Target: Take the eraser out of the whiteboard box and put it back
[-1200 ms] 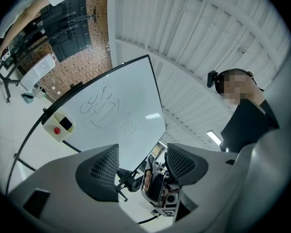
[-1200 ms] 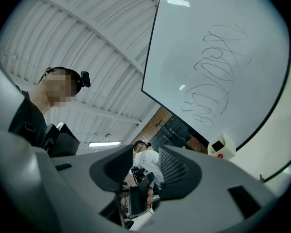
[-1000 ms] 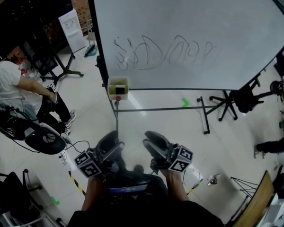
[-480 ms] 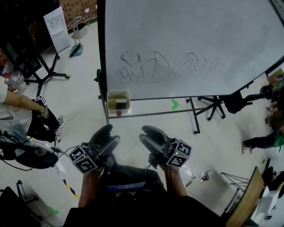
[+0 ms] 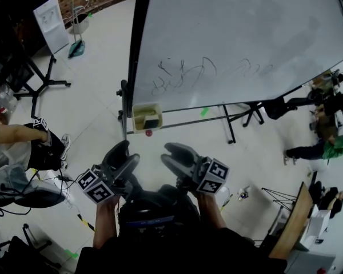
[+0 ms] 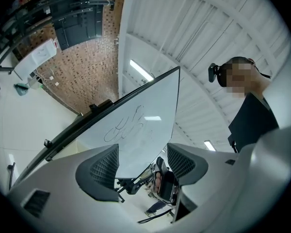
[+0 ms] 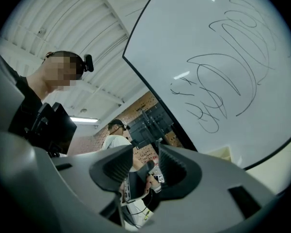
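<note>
stage: not started, by the look | eraser (image 5: 152,121) sits in box (image 5: 136,112) at whiteboard (image 5: 234,33) lower-left corner | left gripper (image 5: 124,154) jaws apart, empty | right gripper (image 5: 170,154) jaws apart, empty | both well short of box | todo: take out, put back

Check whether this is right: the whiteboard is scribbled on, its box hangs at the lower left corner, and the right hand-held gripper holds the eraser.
The right hand-held gripper holds nothing: the right gripper view shows its jaws apart and empty. The scribbled whiteboard and the box at its lower left corner are correct.
</note>
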{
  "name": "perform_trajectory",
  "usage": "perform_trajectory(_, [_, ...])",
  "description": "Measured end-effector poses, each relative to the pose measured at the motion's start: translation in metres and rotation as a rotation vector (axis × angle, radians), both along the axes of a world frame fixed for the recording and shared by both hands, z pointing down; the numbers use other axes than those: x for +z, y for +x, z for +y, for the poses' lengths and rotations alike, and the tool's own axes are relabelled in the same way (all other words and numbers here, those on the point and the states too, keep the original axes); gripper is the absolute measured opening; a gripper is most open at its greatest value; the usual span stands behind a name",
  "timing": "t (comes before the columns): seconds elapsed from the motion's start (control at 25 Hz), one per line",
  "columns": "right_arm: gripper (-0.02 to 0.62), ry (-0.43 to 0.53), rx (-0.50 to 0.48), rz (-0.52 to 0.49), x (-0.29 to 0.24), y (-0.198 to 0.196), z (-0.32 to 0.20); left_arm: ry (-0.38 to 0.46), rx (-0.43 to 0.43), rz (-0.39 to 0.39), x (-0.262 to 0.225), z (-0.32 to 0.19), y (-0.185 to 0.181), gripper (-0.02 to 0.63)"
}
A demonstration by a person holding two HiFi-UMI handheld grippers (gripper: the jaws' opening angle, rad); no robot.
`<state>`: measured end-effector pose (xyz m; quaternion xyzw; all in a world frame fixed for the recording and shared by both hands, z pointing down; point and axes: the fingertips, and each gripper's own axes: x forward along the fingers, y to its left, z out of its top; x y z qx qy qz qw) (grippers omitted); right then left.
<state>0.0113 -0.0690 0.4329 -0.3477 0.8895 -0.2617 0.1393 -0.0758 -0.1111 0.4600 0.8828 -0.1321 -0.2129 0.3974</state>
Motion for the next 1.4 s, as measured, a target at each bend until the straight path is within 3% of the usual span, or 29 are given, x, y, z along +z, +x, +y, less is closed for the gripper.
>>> perform_trajectory(0.48, [0.172, -0.044, 0.071, 0.106, 0.019, -0.007, -0.012, -0.005, 0.024, 0.016, 0.012, -0.012, -0.018, 0.307])
perform_trajectory(0.68, [0.172, -0.026, 0.071, 0.142, 0.014, -0.008, -0.025, 0.024, 0.033, 0.006, 0.008, -0.019, -0.018, 0.35])
perform_trajectory(0.88, [0.172, -0.035, 0.063, 0.177, 0.028, 0.0, -0.027, 0.029, -0.007, -0.015, 0.009, -0.027, -0.018, 0.356])
perform_trajectory(1.04, [0.172, -0.033, 0.044, 0.176, 0.037, 0.012, -0.039, 0.012, -0.047, 0.014, 0.007, -0.026, -0.019, 0.367])
perform_trajectory(1.2, [0.172, -0.006, 0.003, 0.226, 0.045, 0.021, -0.059, 0.017, -0.079, -0.053, 0.01, -0.034, -0.01, 0.367])
perform_trajectory(1.4, [0.21, -0.011, -0.017, 0.379, 0.076, 0.042, -0.082, 0.016, -0.083, -0.098, 0.003, -0.034, 0.015, 0.367])
